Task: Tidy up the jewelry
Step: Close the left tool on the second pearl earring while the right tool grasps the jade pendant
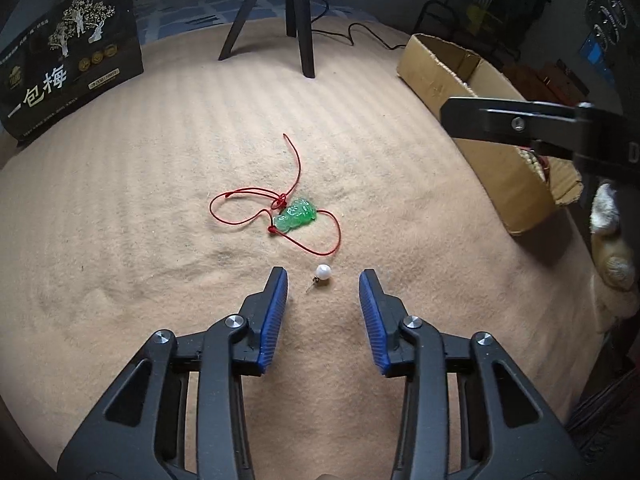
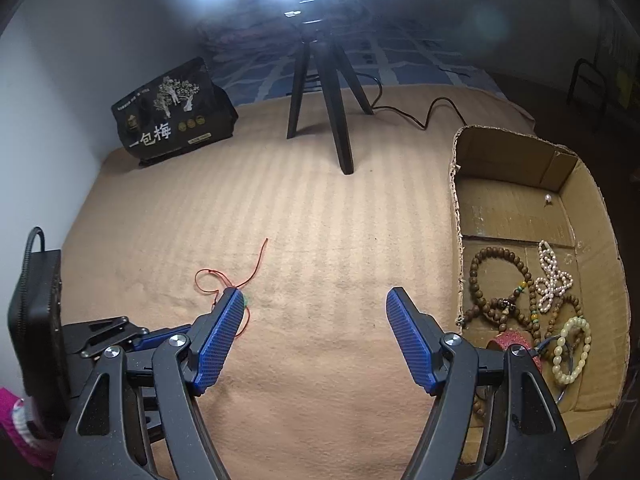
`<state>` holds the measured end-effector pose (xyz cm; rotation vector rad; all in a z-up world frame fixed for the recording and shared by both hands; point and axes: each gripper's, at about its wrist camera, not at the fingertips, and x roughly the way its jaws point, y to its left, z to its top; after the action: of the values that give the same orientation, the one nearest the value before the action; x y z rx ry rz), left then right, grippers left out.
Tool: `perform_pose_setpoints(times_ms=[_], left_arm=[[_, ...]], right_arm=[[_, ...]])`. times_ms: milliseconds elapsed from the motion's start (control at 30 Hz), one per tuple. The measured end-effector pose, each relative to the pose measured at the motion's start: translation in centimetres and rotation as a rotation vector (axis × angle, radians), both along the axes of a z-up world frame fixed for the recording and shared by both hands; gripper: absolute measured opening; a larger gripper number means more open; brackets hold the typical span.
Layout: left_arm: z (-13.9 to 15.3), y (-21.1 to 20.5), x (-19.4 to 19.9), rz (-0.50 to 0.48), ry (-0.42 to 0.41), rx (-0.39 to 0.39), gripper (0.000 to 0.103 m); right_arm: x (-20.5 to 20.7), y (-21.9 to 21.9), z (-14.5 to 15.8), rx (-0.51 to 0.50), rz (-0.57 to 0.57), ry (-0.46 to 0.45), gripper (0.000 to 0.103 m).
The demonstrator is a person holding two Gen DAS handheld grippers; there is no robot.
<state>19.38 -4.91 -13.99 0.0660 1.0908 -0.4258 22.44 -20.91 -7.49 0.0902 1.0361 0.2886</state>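
Jewelry is mostly sorted: bracelets (image 2: 500, 292) lie in the cardboard box (image 2: 456, 216) at the blanket's (image 1: 160, 160) right edge. 2 remain mid-blanket: jade pendant (image 1: 297, 215), pearl earring (image 1: 322, 273). Left hand-held gripper (image 1: 323, 280) straddles the earring, not gripping; right hand-held gripper (image 2: 316, 300) wide, empty.

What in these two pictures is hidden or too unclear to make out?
- Green pendant: right wrist view, almost wholly behind a jaw pad.
- Pearl earring: absent from the right wrist view.
- Tiny pearl in the cardboard box: too small to identify.
- Lamp head: right wrist view, glare.
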Motion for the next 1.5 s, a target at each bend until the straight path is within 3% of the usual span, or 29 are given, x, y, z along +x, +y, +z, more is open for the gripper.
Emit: perform_pose_setpoints(times_ms=[133,300,533,1000,1300,1367,1433,1500], left_arm=[[-0.7,-0.1,0.4,-0.004,0.001,0.016,0.031],[-1.1,-0.5,0.5,-0.022,-0.013,0.031,0.029],[-1.5,0.6,1.3,-0.002,0.0,0.014,0.01],[-1.3,5.3,0.7,0.06,-0.009,0.037,0.008],[-1.5,9.0,0.5,0.126,-0.001,0.026,0.008],[-1.5,9.1,0.4,0.129,-0.001,0.027,0.008],[-1.5,9.2,0.3,0.13,-0.002,0.028,0.008],[-1.5,9.2,0.2,0.133,-0.002,0.028,0.008]], right_arm=[[0.2,0.0,-0.2,0.008,0.003,0.009,0.073],[0.5,0.8,-0.9,0.007,0.016,0.026,0.073],[1.3,2.2,-2.5,0.045,0.036,0.085,0.065],[2.7,7.4,-5.8,0.018,0.124,0.155,0.061],[2.9,10.5,-7.1,-0.115,0.181,0.114,0.061],[2.7,11.0,-7.2,-0.153,0.19,0.102,0.057],[2.6,11.5,-7.3,-0.204,0.201,0.085,0.042],[2.6,11.5,-7.2,-0.195,0.201,0.085,0.031]])
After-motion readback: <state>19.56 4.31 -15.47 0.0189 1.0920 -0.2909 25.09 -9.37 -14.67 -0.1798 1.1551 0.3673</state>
